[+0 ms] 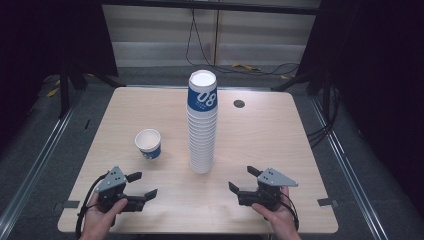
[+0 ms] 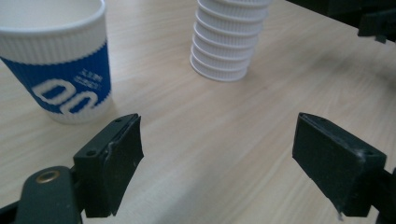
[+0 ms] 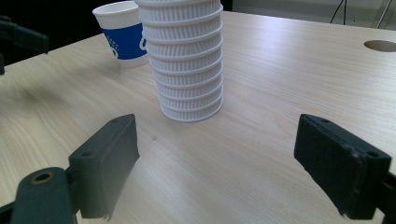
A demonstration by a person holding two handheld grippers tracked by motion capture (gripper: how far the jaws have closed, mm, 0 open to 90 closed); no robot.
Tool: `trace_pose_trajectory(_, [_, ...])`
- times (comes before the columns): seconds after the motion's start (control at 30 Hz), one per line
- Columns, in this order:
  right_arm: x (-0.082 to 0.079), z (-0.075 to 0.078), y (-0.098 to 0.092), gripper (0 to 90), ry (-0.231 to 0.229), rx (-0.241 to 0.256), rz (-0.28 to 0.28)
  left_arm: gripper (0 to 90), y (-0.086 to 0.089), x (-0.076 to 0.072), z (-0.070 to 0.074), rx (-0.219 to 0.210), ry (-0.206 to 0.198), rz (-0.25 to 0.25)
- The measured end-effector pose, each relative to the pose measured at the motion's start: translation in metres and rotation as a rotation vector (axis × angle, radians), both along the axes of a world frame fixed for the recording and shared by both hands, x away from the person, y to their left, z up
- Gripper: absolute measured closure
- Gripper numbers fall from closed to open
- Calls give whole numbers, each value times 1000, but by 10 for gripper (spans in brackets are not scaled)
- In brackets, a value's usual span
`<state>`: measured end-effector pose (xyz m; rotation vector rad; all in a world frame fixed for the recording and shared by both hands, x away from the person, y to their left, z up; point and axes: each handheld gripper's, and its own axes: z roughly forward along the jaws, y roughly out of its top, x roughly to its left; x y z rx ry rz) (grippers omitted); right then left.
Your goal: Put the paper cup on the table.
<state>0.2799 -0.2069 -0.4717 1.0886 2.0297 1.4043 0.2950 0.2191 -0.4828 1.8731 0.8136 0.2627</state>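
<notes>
Tall stack of paper cups [image 1: 202, 125] stands upright near the middle of the desk [image 1: 260, 145], white ribbed sides, top cup with a blue band and white print. Single cup [image 1: 148, 144] stands upright left of the stack, a bit nearer, apart from it, mouth up, blue band with white digits.

Left gripper [image 1: 142, 185] sits at the near left of the desk, held by the person's left hand [image 1: 100, 217], jaws wide open, nothing between them. It is near the single cup but not touching (cup is just beyond the left jaw in the left gripper view [image 2: 60, 60], stack base farther off [image 2: 224, 51]).

Right gripper [image 1: 243, 180] sits at the near right, held by the right hand [image 1: 280, 217], jaws wide open too, empty. Stack base lies ahead between the jaws in the right gripper view [image 3: 189, 70], well clear of them; single cup behind it to the left [image 3: 122, 35].

Round hole [image 1: 239, 104] in the desk at far right of the stack. Cables [image 1: 240, 65] lie on the floor beyond the far edge.
</notes>
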Motion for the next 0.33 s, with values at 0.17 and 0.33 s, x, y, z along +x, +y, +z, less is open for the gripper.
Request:
trace_pose_trajectory(0.17, [-2, 2, 2, 136, 1, 9, 22, 162, 3, 0, -10, -40, 76, -39])
trace_pose_trajectory(0.33, [-1, -1, 0, 137, 49, -5, 19, 161, 4, 1, -14, -43, 115, -40])
